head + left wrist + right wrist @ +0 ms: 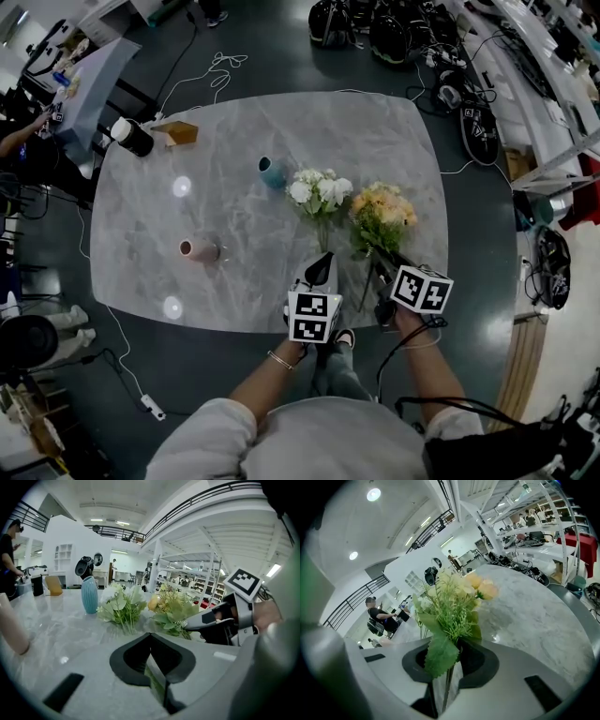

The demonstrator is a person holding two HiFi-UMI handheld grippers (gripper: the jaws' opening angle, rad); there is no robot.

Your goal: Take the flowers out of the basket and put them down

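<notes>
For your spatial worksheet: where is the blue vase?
In the head view, the blue vase stands mid-table, just left of the white flowers.

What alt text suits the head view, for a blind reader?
A person holds white flowers in the left hand-held gripper and peach flowers in the right hand-held gripper, over a grey marble table. Beyond: a blue vase, a pink vase.

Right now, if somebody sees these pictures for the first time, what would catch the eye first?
Two flower bunches stand out near the front edge of the grey marble-patterned table. A white-flowered bunch with green leaves is pinched by its stems in the left gripper, and beside it is a yellow-and-peach bunch whose stems the right gripper grips. Beyond them stands a ribbed teal vase, and a pale pink vase lies on its side further left.
</notes>
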